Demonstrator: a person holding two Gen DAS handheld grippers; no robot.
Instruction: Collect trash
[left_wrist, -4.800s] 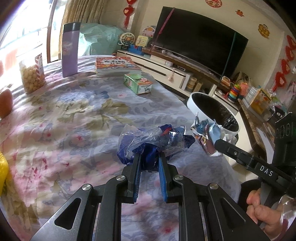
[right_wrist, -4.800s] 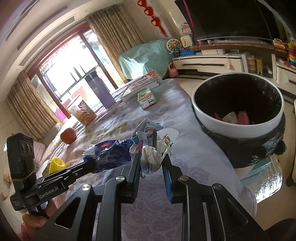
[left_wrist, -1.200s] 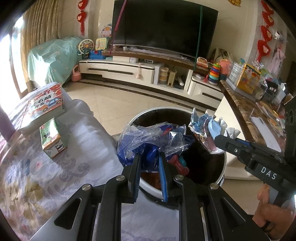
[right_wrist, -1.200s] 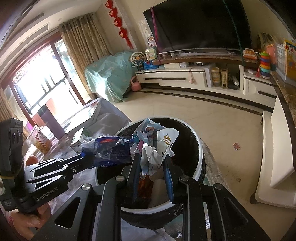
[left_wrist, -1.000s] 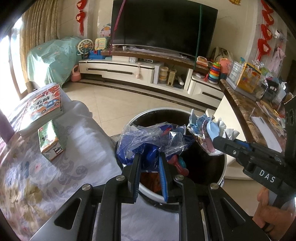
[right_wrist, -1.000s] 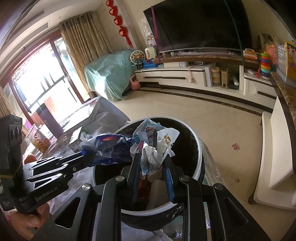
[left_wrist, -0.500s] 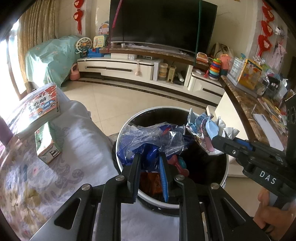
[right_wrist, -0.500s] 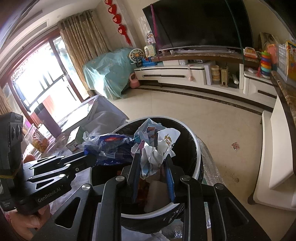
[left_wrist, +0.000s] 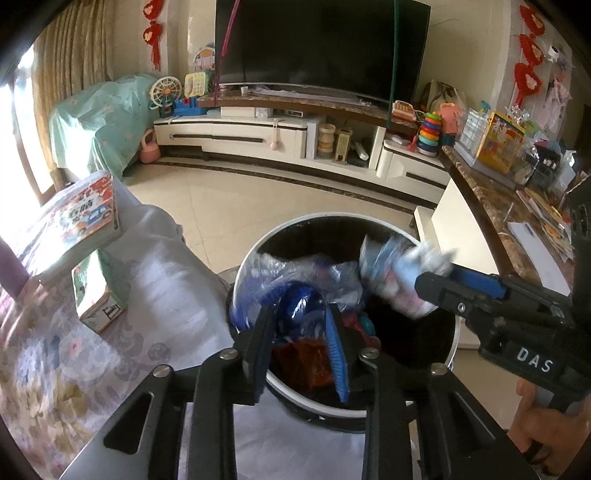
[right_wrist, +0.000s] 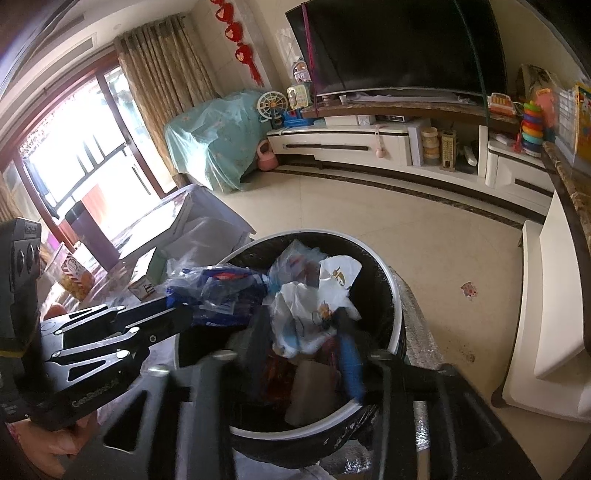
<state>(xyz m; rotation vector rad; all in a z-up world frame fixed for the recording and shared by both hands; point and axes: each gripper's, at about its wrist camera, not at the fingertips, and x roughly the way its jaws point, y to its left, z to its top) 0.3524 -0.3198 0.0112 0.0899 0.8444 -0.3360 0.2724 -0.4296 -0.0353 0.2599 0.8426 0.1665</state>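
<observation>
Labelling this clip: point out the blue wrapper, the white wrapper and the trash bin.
blue wrapper (left_wrist: 295, 295), left wrist view, crumpled middle
white wrapper (right_wrist: 306, 314), right wrist view, crumpled centre
trash bin (right_wrist: 395, 325), right wrist view, white rim

The trash bin (left_wrist: 456, 332) has a white rim and black inside. A blue and clear wrapper (left_wrist: 295, 291) and a white printed wrapper (right_wrist: 314, 306) hang above it. The tablecloth (left_wrist: 74, 369) shows pale purple flowers.

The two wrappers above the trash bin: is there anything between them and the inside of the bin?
Nothing visible. The blue wrapper and the white wrapper both hang over the open mouth of the trash bin, with only earlier trash below. Both the left gripper and the right gripper have just been opening.
</observation>
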